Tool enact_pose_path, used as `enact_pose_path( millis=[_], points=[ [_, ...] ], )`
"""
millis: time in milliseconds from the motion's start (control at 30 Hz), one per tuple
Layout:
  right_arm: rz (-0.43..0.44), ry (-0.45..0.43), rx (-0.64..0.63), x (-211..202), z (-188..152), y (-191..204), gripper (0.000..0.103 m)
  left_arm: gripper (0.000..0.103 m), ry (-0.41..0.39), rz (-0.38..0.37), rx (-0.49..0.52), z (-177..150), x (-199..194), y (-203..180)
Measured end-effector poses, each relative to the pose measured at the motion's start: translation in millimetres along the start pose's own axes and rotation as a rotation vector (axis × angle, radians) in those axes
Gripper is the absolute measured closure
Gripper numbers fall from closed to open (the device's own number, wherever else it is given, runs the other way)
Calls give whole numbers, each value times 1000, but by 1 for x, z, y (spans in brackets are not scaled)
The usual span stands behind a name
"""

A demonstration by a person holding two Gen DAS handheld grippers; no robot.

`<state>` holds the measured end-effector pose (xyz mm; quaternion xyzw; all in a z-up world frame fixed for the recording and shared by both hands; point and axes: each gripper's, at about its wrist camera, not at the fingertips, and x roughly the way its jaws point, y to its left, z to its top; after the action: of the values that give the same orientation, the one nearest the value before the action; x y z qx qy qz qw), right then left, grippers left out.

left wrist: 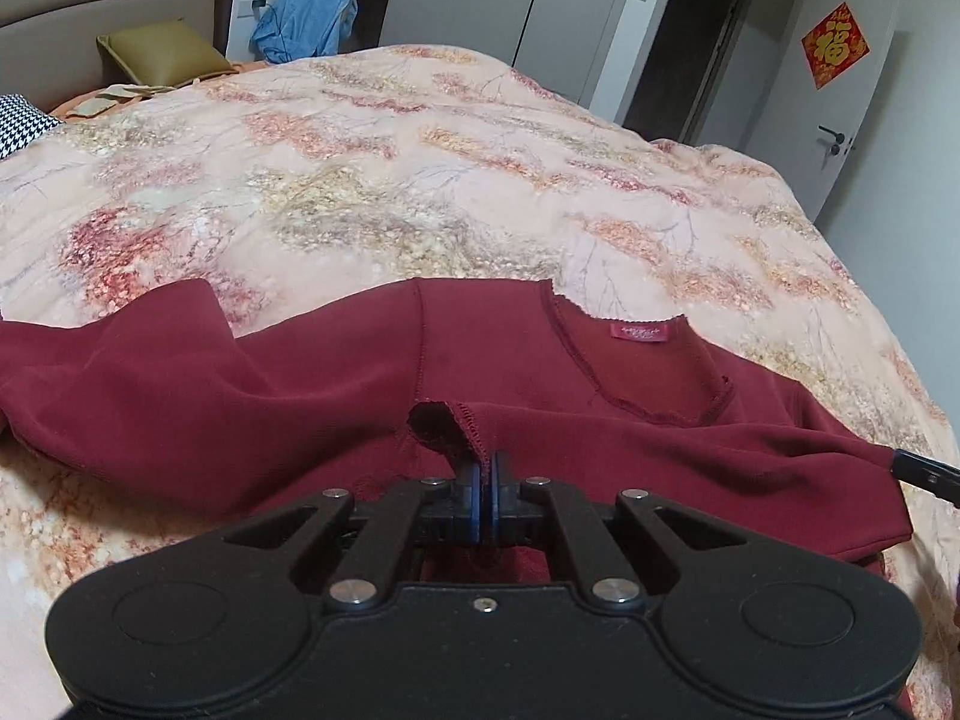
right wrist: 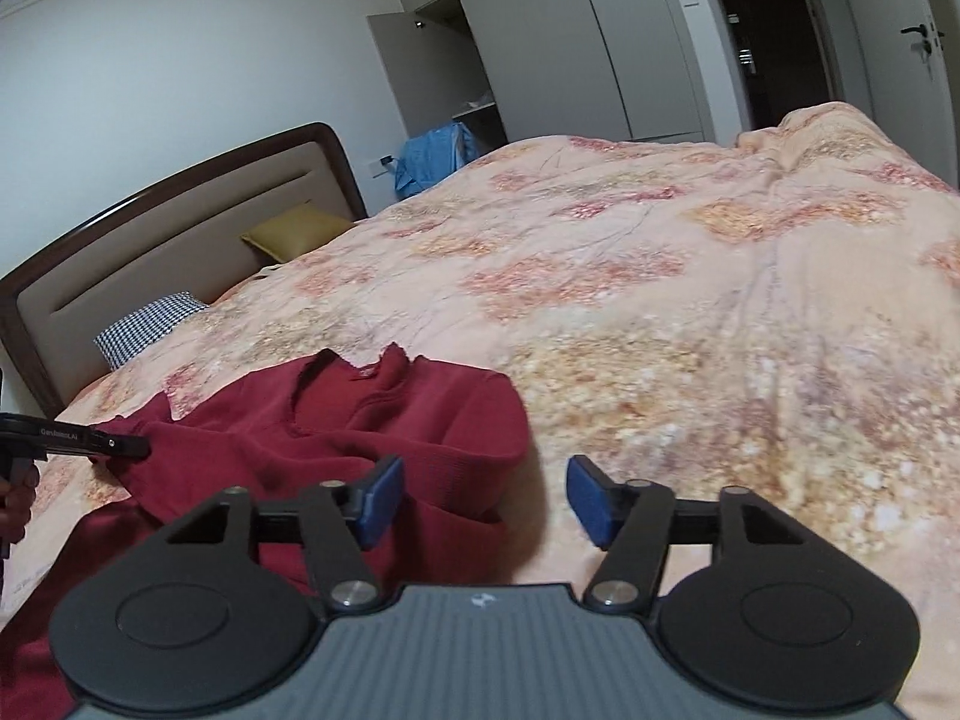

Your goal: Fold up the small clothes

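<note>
- Our left gripper [left wrist: 485,468] has its blue pads pressed together on a stitched edge of the dark red top [left wrist: 336,396], at about 12 o'clock from the tongs in the left wrist view.
- The top lies spread on the floral bedspread [left wrist: 420,180], its long axis running from 9 to 3 o'clock across that view, with the neckline at about 1 o'clock.
- A small red label [left wrist: 641,332] sits inside the neck; its writing is too small to read.
- Our right gripper [right wrist: 483,495] stands wide with nothing between the pads; its left pad [right wrist: 379,495] is over the cloth, its right pad over bare bedspread.
- From the right tongs the top lies at about 10 to 11 o'clock, so we judge the next grasp needs a shift leftward.
- The left gripper's arm in the right view bears small print, seemingly "GenRobot.AI".
- The red diamond sign [left wrist: 835,45] on the door shows the character 福.
</note>
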<state>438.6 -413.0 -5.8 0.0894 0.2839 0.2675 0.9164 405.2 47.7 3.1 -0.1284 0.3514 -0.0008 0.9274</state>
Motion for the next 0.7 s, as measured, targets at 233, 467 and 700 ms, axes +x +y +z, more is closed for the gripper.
enact_pose_path(
  millis=[233, 467, 700],
  points=[
    [10, 63, 157, 31, 19, -10, 95, 101, -27, -44, -2, 5, -7, -5],
    [-121, 41, 95, 10, 63, -44, 95, 101, 41, -76, 59, -2, 41, -23],
    [-114, 31, 259, 13, 22, -57, 40, 65, 42, -42, 51, -5, 54, -28]
  ],
)
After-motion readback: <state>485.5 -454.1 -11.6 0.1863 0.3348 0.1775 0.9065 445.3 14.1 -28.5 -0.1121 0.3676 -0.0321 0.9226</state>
